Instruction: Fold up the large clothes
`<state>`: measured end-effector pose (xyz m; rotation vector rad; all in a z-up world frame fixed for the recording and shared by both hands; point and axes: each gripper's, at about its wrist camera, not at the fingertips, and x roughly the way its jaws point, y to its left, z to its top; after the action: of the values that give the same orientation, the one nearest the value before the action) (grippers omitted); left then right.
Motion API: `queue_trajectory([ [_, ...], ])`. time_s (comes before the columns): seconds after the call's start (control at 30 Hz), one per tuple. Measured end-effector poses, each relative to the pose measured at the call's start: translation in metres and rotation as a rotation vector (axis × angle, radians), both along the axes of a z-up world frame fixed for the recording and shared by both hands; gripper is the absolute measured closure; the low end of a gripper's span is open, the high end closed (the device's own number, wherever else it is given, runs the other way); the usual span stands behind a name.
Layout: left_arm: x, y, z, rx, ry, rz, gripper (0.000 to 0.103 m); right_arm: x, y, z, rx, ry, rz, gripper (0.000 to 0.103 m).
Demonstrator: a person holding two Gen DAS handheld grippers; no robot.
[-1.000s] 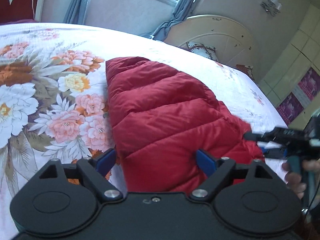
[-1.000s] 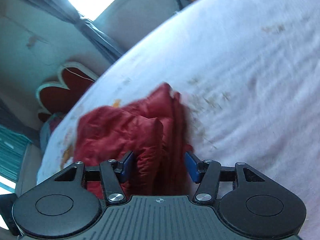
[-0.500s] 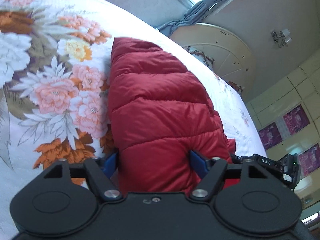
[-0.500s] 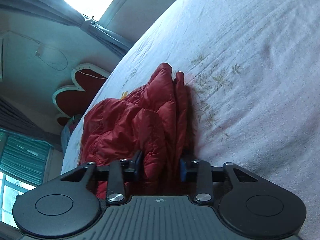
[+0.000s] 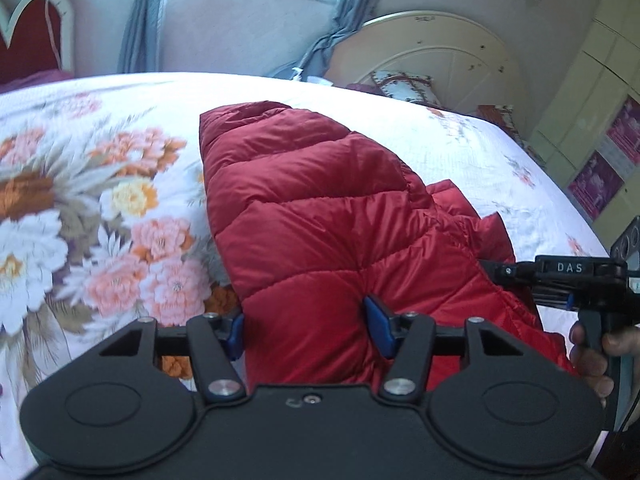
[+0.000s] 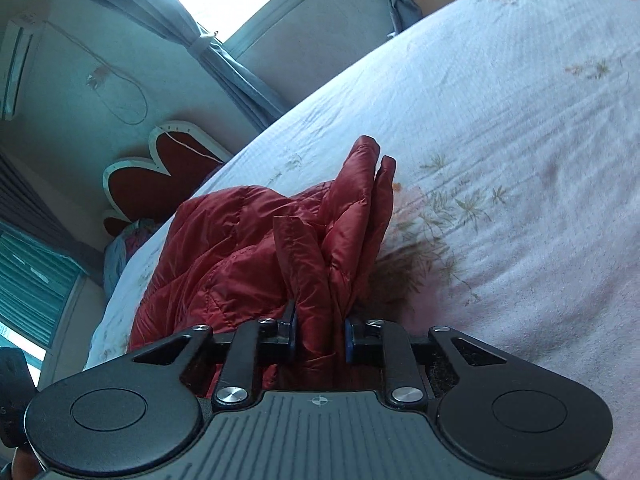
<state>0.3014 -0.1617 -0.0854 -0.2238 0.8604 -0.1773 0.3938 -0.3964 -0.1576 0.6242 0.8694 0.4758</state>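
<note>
Left wrist view: red puffer jacket (image 5: pixel 320 232) lies bunched on the floral bedspread (image 5: pixel 100 200), running from centre frame down to the lower edge. Left gripper (image 5: pixel 306 330) sits over the jacket's near edge, blue fingertips (image 5: pixel 378 326) spread wide with a thick fold of quilted fabric between them; pads touch the fabric on both sides, but can't tell if they actually clamp it. Right gripper (image 5: pixel 492 270) enters from the right edge, mid-lower frame, tip at the jacket's right hem; the hand (image 5: pixel 592 356) on its handle shows at lower right. Cream headboard (image 5: pixel 432 60) and a cushion (image 5: pixel 404 86) in upper right, grey curtains (image 5: pixel 340 28) at top centre.

Right wrist view: right gripper (image 6: pixel 320 338) pinched narrow on a bundle of jacket layers (image 6: pixel 316 272), fabric squeezed between both pads, fold ends sticking up toward centre frame. Rest of the jacket heaps to the left-centre on the bedspread (image 6: pixel 500 160). Heart-shaped red chair back (image 6: pixel 160 176) at left, curtain (image 6: pixel 224 64) and bright window at top.
</note>
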Motion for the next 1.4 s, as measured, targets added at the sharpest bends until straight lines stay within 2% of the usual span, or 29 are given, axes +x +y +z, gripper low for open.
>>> queue_trajectory([
  [0.2,-0.005,0.018,0.010,-0.003,-0.033,-0.036,0.046,-0.012,0.026,0.024,-0.021,-0.048,-0.021,0.083],
  [0.4,-0.016,0.077,0.019,-0.043,-0.057,-0.053,0.046,-0.021,0.082,0.048,-0.057,-0.084,-0.014,0.083],
  [0.63,-0.040,0.191,0.020,-0.075,-0.041,0.007,0.046,-0.022,0.201,0.063,-0.095,-0.090,0.066,0.083],
  [0.83,-0.062,0.294,0.006,-0.123,0.029,0.093,0.047,-0.011,0.318,0.051,-0.102,-0.053,0.161,0.083],
  [1.0,-0.063,0.351,-0.009,-0.142,0.065,0.130,0.047,0.000,0.390,0.029,-0.121,-0.004,0.204,0.083],
  [1.1,-0.057,0.367,-0.031,-0.180,0.093,0.125,0.045,0.005,0.403,0.009,-0.145,0.042,0.173,0.083],
  [1.17,-0.059,0.369,-0.039,-0.197,0.082,0.119,0.041,0.006,0.399,-0.002,-0.133,0.071,0.152,0.083],
  [1.3,-0.064,0.368,-0.046,-0.202,0.062,0.120,0.032,0.005,0.388,-0.010,-0.112,0.079,0.146,0.083],
  [1.4,-0.071,0.384,-0.043,-0.195,0.048,0.129,0.023,0.003,0.373,-0.006,-0.099,0.076,0.128,0.081],
])
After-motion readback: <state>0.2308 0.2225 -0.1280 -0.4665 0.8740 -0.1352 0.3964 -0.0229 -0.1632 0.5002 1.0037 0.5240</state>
